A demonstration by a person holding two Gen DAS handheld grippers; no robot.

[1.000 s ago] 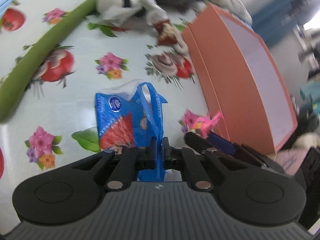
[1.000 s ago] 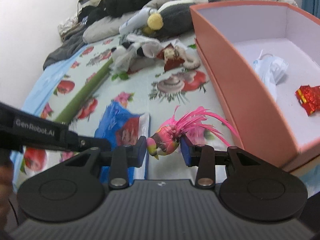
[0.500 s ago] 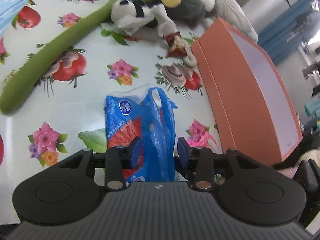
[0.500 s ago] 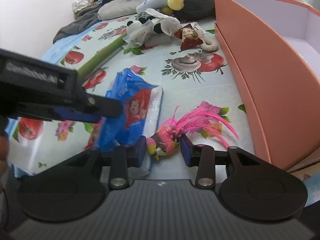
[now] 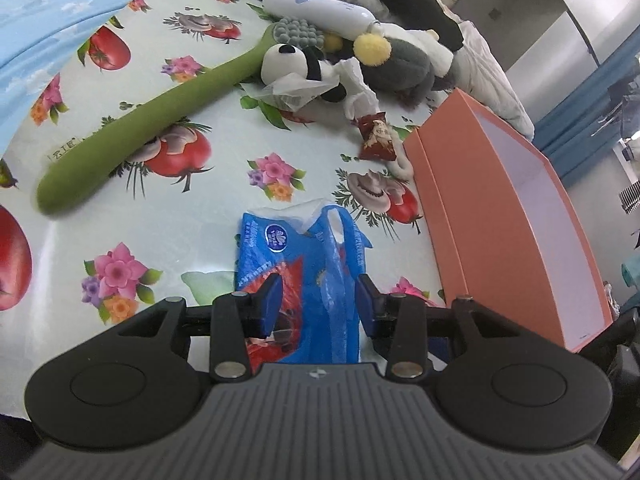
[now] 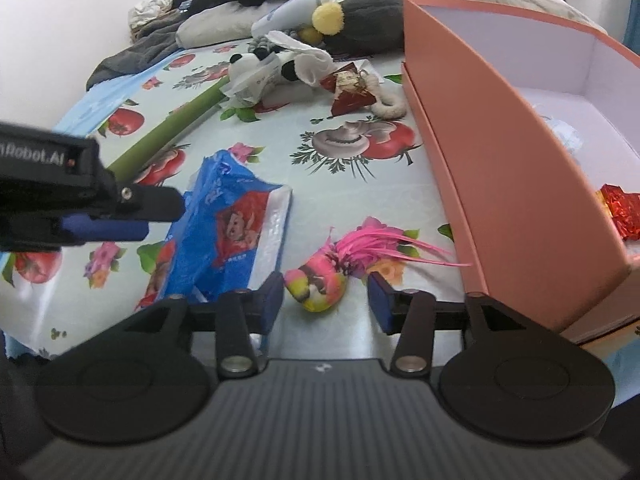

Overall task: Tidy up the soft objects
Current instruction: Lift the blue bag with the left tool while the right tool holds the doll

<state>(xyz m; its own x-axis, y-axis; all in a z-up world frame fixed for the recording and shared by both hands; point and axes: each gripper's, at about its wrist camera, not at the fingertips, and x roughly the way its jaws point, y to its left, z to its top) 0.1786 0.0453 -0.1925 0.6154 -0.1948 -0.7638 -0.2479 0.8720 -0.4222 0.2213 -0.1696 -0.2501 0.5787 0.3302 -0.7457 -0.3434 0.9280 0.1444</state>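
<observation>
My left gripper (image 5: 318, 300) hangs over a crinkled blue plastic tissue pack (image 5: 296, 264) lying flat on the glossy, fruit-and-flower printed tablecloth (image 5: 224, 200); its jaws have just been opening and now stand apart, the pack's loose handle between the pads, and I see no pad pressing on it. My right gripper (image 6: 326, 300) has also just been widening: its blue pads stand clear on either side of a small plush bird (image 6: 318, 282), banded pink, yellow and brown, with a spray of stiff pink feathers (image 6: 384, 246), which lies on the cloth just beside the salmon-coloured cardboard box (image 6: 480, 152). The box, straight-walled with a pale lining, holds a crumpled white mask (image 6: 564, 132) and a shiny red foil wrapper (image 6: 620, 208). Farther back lie a long green velvety plush stalk (image 5: 156, 120), a black-and-white plush dog (image 5: 296, 64) draped with tissue, a red snack packet (image 5: 376, 138) and a grey plush with a yellow pompom (image 5: 372, 50).
</observation>
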